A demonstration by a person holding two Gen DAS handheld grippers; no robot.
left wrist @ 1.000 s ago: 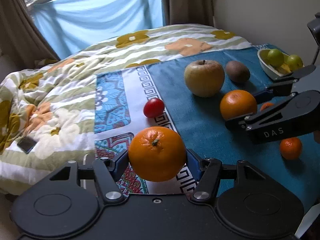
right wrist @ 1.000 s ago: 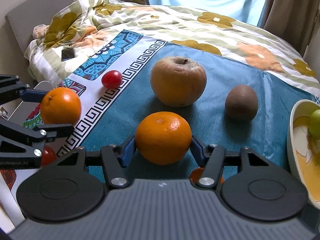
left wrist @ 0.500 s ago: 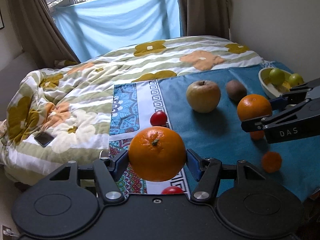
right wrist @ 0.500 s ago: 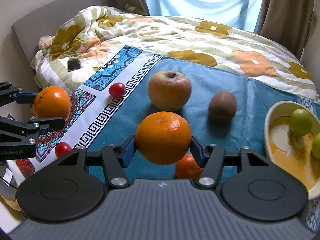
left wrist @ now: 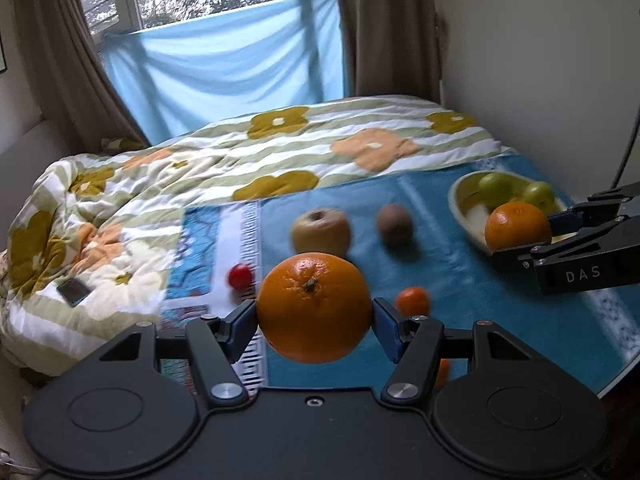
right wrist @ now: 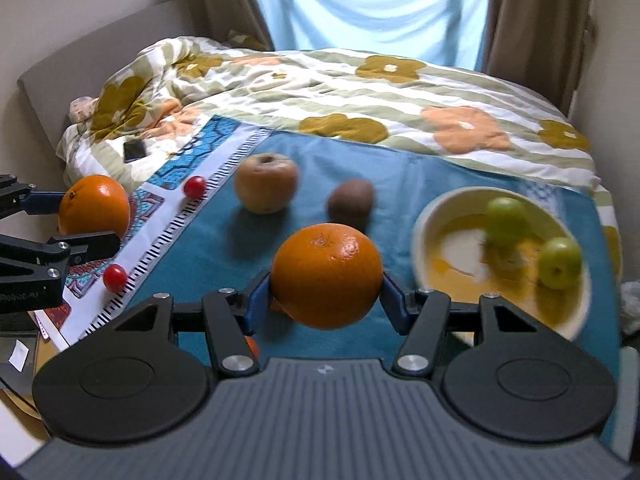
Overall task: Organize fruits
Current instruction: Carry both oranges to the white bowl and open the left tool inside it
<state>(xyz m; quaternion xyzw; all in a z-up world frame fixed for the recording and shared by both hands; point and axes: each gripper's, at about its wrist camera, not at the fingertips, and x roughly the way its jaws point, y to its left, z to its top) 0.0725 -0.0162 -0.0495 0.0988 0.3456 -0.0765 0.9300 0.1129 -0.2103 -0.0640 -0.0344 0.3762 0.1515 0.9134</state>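
From the left wrist view, your left hand-held gripper (left wrist: 316,326) is clamped on a large round orange (left wrist: 315,306), blue pads pressing both its sides, carried above the teal cloth (left wrist: 480,300) on the bed. Take the cream ceramic bowl (left wrist: 460,200) as your landmark: it lies ahead and to the right of this orange, well apart. A yellowish apple (left wrist: 320,231) and a brown kiwi (left wrist: 394,224) sit left of the bowl, between you and it only loosely; a small tangerine (left wrist: 413,301) lies on the cloth nearer you, and a red cherry tomato (left wrist: 240,276) farther left. Your right hand-held gripper (left wrist: 520,236) shows in front of the bowl, so I judge that hand the nearer one

From the right wrist view, the right hand-held gripper (right wrist: 326,300) is clamped on a second round orange (right wrist: 327,275), held above the cloth. The bowl's rim (right wrist: 420,236) lies just to the right of it and slightly ahead, with two green fruits (right wrist: 507,216) inside. Nothing stands between; keep the drop clear of those green fruits
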